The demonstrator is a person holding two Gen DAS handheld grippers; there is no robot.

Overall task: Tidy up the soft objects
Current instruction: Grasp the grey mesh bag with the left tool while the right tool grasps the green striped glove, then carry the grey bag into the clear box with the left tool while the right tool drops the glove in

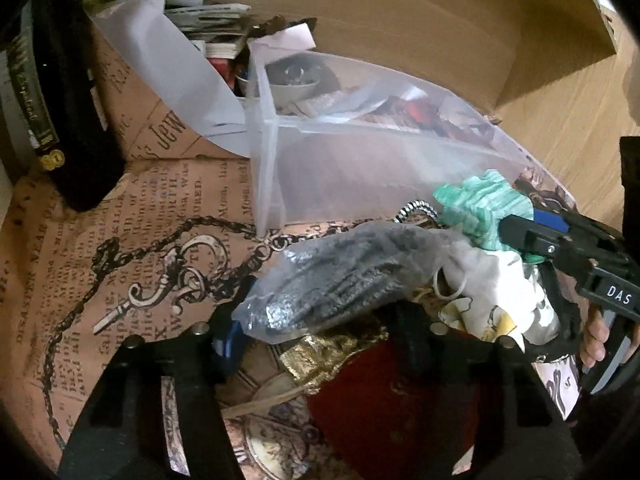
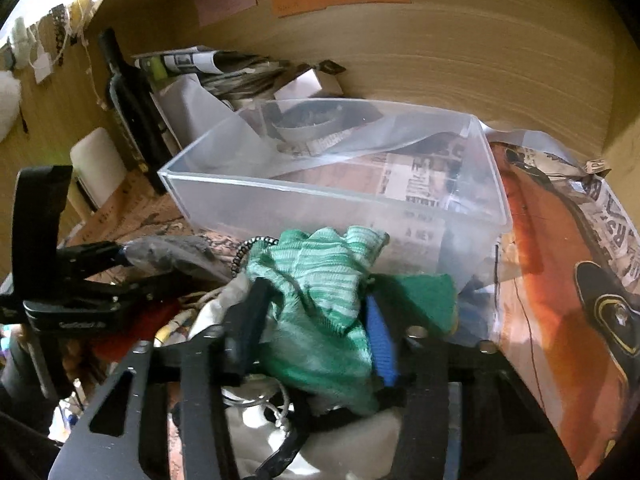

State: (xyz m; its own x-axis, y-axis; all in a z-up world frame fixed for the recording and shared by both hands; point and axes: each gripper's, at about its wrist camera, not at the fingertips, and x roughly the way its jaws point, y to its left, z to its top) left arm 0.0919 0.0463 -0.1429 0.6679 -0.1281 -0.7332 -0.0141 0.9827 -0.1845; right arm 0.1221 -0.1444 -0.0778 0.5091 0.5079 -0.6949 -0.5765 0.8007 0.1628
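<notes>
A clear plastic bin (image 1: 360, 160) (image 2: 280, 200) stands on the printed paper. In front of it lies a heap of soft things. My left gripper (image 1: 320, 320) is shut on a grey fabric item in a clear plastic bag (image 1: 332, 280), which also shows in the right wrist view (image 2: 172, 252). My right gripper (image 2: 312, 320) is shut on a green striped cloth (image 2: 316, 272), which shows in the left wrist view (image 1: 476, 208) with the right gripper (image 1: 520, 232) on it. A white printed cloth (image 1: 496, 300) lies under both.
A dark bottle (image 1: 60, 100) (image 2: 132, 112) stands left of the bin. Newspapers and a bowl (image 1: 292, 80) sit behind it. A wooden wall (image 2: 440, 60) runs along the back. A red item (image 1: 380, 392) and gold foil (image 1: 320, 356) lie near my left gripper.
</notes>
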